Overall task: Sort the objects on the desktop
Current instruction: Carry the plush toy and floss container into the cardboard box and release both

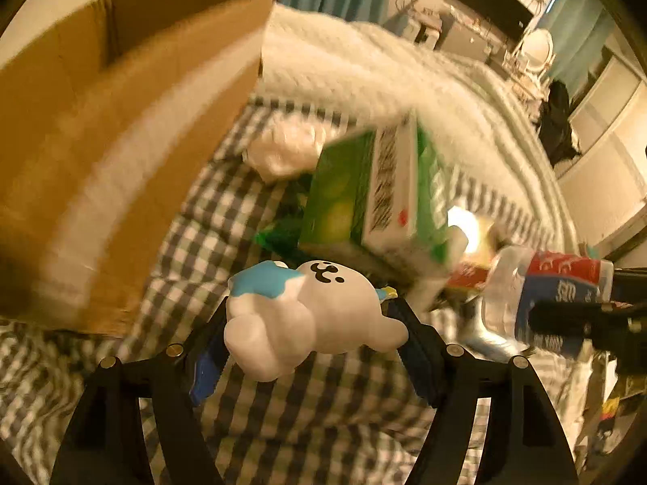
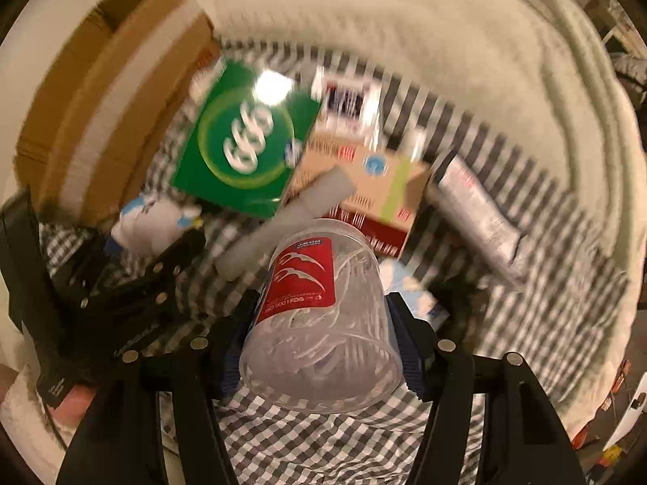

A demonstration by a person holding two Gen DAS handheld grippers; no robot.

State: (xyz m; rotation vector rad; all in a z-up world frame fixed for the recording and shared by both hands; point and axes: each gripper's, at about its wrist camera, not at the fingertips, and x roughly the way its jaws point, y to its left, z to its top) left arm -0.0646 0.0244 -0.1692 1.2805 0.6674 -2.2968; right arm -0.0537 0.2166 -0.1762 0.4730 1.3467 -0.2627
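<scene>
My left gripper is shut on a white toy figure with a blue patch and a drawn face, held above the checked cloth. It also shows in the right wrist view with the left gripper below it. My right gripper is shut on a clear plastic tub with a red label, held above the cloth. The tub also shows in the left wrist view. An open cardboard box stands at the left, close to the toy; it also shows in the right wrist view.
On the checked cloth lie a green box, a tan and red carton, a grey tube and a silver packet. A green and white box and crumpled white paper lie ahead. A white blanket lies behind.
</scene>
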